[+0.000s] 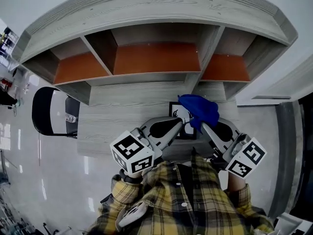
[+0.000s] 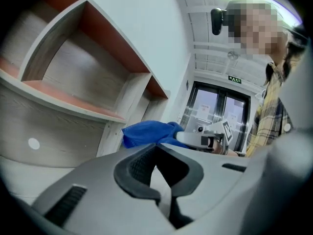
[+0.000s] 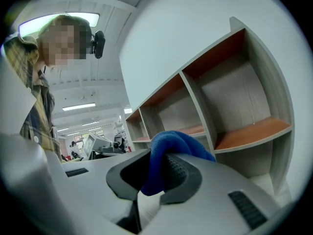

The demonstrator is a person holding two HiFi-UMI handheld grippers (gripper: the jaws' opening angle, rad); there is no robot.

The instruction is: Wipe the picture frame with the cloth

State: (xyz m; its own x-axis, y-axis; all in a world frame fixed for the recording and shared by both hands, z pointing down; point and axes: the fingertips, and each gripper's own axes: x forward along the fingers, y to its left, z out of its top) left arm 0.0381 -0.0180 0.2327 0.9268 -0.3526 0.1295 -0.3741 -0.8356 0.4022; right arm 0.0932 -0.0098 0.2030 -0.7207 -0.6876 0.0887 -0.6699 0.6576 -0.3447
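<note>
The blue cloth hangs bunched from my right gripper, which is shut on it; in the right gripper view the cloth bulges out between the dark pads of that gripper. The black-edged picture frame lies on the wooden desk, mostly hidden under both grippers and the cloth. My left gripper is over the frame's left part, tip close to the cloth. In its own view the left gripper is shut with nothing between the pads, and the cloth and right gripper show beyond it.
A curved wooden shelf unit with three orange-floored compartments stands behind the desk. A black chair is at the desk's left end. The person's yellow plaid shirt fills the lower head view.
</note>
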